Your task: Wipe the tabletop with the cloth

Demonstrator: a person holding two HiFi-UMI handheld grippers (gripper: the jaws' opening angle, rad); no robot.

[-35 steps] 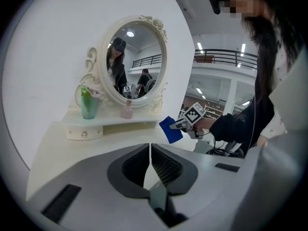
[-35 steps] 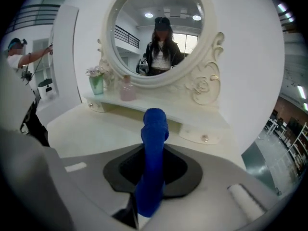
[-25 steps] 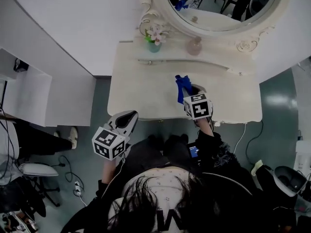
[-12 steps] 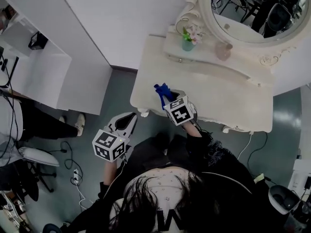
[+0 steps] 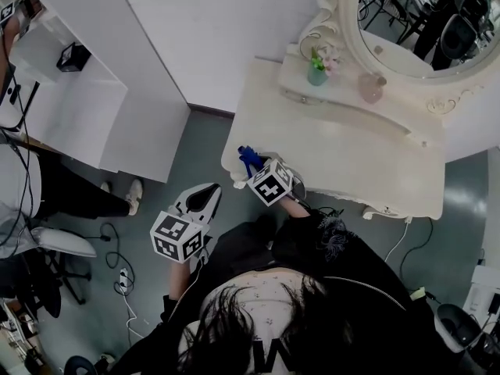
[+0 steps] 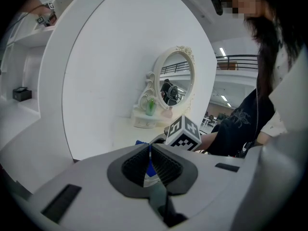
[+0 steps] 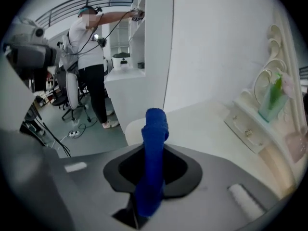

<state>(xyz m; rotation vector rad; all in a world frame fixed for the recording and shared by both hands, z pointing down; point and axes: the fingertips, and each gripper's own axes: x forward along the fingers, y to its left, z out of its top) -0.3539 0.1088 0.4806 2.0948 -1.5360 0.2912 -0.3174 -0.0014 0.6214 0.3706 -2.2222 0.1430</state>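
Note:
My right gripper (image 5: 253,165) is shut on a bunched blue cloth (image 5: 248,159), held over the near left corner of the cream dressing table (image 5: 344,158). In the right gripper view the blue cloth (image 7: 154,150) sticks up from between the jaws, with the table's corner (image 7: 192,124) just beyond it. My left gripper (image 5: 205,194) hangs over the floor to the left of the table, jaws shut with nothing between them. From the left gripper view, the right gripper's marker cube (image 6: 183,131) and a bit of the cloth (image 6: 140,142) show ahead.
A raised back shelf on the table carries a small vase of flowers (image 5: 316,70) and a pink bottle (image 5: 370,88) under an oval mirror (image 5: 426,14). White shelving (image 5: 62,100) stands to the left. A person (image 7: 89,57) reaches into the shelves. Cables lie on the floor (image 5: 117,276).
My right gripper has swept the cloth leftward across the tabletop from its middle front to the near left corner. The left gripper has stayed where it was.

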